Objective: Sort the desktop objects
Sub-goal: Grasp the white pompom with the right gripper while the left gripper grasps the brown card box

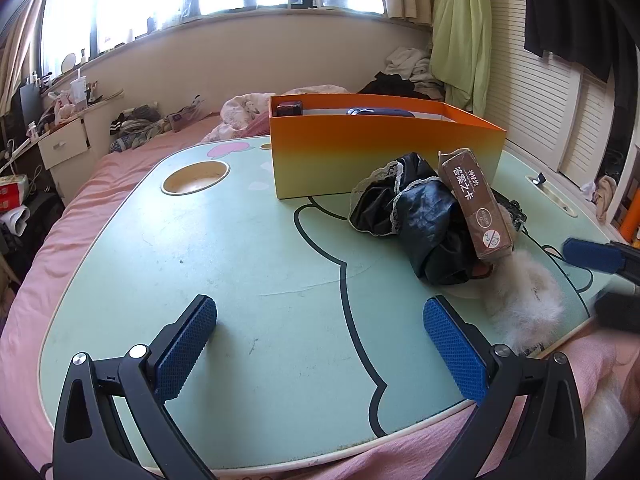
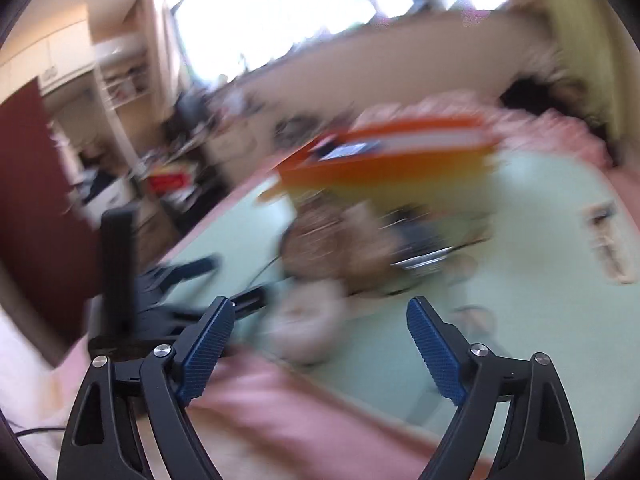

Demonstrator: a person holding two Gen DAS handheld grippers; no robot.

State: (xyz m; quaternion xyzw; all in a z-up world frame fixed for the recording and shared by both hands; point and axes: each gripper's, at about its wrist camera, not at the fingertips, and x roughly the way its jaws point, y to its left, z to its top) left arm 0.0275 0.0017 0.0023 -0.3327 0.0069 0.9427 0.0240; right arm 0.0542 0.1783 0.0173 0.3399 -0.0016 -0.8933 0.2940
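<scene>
Showing sharply what the blurred right view smears, the left view has the brown card box (image 1: 476,208) leaning on black cloth (image 1: 412,216) near the orange box (image 1: 380,152); left gripper (image 1: 320,344) and right gripper (image 2: 320,344) both gape empty.

Only readable text sat on the long brown cardboard box (image 1: 476,204), which leaned on the crumpled black lace-trimmed cloth (image 1: 412,216) in front of the orange-to-yellow paper box (image 1: 380,156). Large white Chinese chars read 答案之卡; smaller print above them and two round marks near the box's lower end were too small to read. Right wrist view was too blurred for any text.
</scene>
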